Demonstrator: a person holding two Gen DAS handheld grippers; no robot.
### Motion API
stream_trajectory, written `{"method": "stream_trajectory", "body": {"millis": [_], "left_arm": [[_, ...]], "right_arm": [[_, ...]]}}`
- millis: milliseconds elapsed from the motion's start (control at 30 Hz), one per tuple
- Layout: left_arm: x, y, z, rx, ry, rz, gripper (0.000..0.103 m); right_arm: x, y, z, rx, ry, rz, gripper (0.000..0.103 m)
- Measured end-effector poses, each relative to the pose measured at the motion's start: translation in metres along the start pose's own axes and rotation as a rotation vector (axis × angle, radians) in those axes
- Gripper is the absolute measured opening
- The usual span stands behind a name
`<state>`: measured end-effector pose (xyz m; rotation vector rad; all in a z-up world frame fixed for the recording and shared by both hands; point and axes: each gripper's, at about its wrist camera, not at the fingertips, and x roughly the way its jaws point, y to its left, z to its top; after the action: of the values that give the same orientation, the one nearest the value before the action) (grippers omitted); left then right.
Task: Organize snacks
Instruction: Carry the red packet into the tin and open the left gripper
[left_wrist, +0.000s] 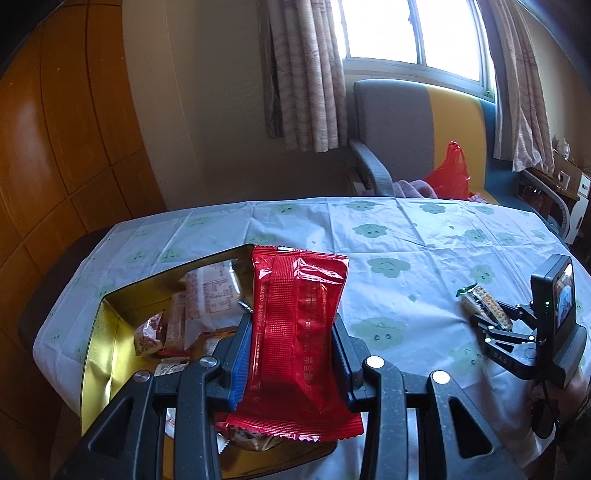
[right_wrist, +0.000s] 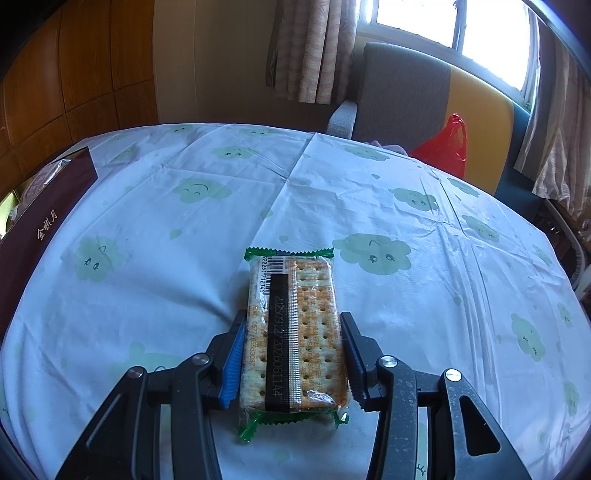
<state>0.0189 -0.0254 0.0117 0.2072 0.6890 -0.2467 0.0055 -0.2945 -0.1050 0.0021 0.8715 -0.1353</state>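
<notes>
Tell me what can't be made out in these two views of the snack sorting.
- Left wrist view: the snacks in the gold-lined box are partly hidden by the red foil packet held in the left tongs.
- Left wrist view: the right tongs are too small to judge their grip.
- Right wrist view: the clear cracker packet sits between the tongs; contact is unclear.
- Right wrist view: the box is cut off by the left edge.

Red snack packet (left_wrist: 297, 334): glossy red foil with pale lettering. Cracker packet (right_wrist: 295, 332): clear film with green serrated ends, a black printed strip and a barcode, over tan dotted crackers. Box (left_wrist: 110, 332): gold lining; outer wall (right_wrist: 48, 221) dark maroon, apparently, with gold characters. Desk cloth (right_wrist: 332, 192): pale blue with green smiling clouds. Left tool (left_wrist: 291, 354): black, with one blue pad.
</notes>
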Motion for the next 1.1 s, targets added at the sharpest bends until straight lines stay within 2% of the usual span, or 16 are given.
{"method": "stream_trajectory", "body": {"millis": [300, 467, 633, 733, 900, 1100], "left_arm": [[0.009, 0.032, -0.013, -0.053, 0.042, 0.034, 0.039], [0.018, 0.09, -0.024, -0.189, 0.1, 0.043, 0.039], [0.025, 0.157, -0.04, -0.338, 0.154, 0.107, 0.039], [0.032, 0.178, -0.046, -0.384, 0.176, 0.133, 0.039], [0.054, 0.195, -0.05, -0.438, 0.226, 0.131, 0.039], [0.09, 0.202, -0.059, -0.512, 0.329, 0.099, 0.043]], "right_arm": [[0.0, 0.001, 0.0, -0.009, 0.001, -0.012, 0.047], [0.0, 0.001, 0.0, -0.009, 0.0, -0.013, 0.047], [0.0, 0.001, 0.0, -0.006, 0.0, -0.009, 0.047], [0.0, 0.001, 0.0, -0.002, -0.001, -0.006, 0.047], [0.0, 0.0, 0.0, 0.001, -0.002, -0.004, 0.047], [0.0, 0.0, 0.0, 0.005, -0.002, -0.002, 0.047]]}}
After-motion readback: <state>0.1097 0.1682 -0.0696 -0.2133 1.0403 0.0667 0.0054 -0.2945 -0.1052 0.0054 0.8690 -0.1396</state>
